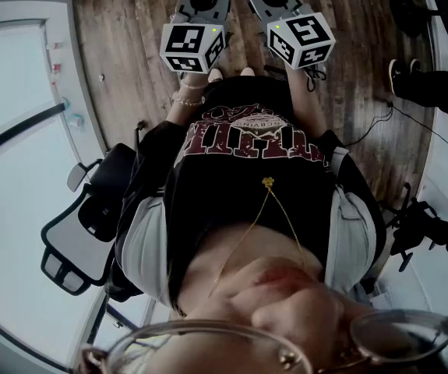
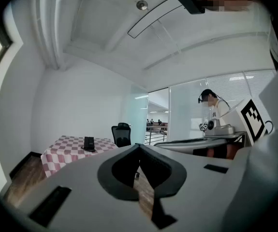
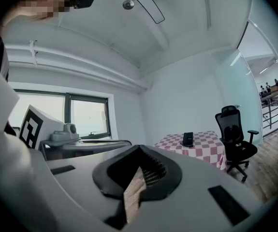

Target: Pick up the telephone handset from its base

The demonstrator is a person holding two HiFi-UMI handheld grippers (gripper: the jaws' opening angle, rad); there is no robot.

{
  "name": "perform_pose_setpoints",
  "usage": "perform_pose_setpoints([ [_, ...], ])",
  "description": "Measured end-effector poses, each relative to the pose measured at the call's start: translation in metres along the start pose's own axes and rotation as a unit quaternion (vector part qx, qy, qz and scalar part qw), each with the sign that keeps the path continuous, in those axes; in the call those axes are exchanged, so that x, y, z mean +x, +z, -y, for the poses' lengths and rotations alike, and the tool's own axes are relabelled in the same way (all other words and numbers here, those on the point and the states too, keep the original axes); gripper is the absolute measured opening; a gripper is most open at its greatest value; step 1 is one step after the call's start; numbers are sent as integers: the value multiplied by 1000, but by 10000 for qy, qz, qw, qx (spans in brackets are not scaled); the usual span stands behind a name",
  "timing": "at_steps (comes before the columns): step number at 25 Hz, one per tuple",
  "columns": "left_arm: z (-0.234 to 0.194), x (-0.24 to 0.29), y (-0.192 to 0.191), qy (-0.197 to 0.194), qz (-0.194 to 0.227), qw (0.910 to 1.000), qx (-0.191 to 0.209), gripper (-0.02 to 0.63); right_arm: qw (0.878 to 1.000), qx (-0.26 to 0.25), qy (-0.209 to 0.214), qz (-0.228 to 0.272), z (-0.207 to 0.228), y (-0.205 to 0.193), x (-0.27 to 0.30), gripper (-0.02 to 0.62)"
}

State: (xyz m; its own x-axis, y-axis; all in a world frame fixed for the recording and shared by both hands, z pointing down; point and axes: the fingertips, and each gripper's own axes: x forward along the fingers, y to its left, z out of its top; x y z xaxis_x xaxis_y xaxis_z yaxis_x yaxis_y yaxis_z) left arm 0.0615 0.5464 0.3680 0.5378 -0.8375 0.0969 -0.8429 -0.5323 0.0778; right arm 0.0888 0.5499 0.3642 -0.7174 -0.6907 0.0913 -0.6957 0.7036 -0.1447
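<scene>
- Your left gripper [image 2: 139, 146] has its jaws pressed together with nothing between them; only floor shows past the tips.
- Your right gripper [image 3: 139, 148] is the same: jaws together, empty, held about level in front of your body and close beside the left one.
- Neither tool is anywhere near the work. The telephone [image 3: 188, 139] stands well apart from you, across the room, on a table with a checked cloth [image 3: 211, 146].
- It sits on the table top away from the corners. How close it is to an edge cannot be told from here.
- The phone is a small dark shape at this range, so the handset cannot be told from its base.
- A black office chair [image 3: 235, 134] stands just beside the table, on the side nearer the glass wall.
- Judging by this, you are at the very start, with the approach not yet begun.
- The next move likely calls for you to:
  - walk up to the table, keeping clear of the chair;
  - spread the jaws of one gripper;
  - line them across the handset before you close and lift.
</scene>
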Motion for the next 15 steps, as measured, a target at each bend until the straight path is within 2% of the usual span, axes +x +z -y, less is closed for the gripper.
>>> perform_pose_setpoints([
  [15,-1,3,-4,31,6,10000,-87,9,10000,2,27,-35,9,-4,-3,18],
])
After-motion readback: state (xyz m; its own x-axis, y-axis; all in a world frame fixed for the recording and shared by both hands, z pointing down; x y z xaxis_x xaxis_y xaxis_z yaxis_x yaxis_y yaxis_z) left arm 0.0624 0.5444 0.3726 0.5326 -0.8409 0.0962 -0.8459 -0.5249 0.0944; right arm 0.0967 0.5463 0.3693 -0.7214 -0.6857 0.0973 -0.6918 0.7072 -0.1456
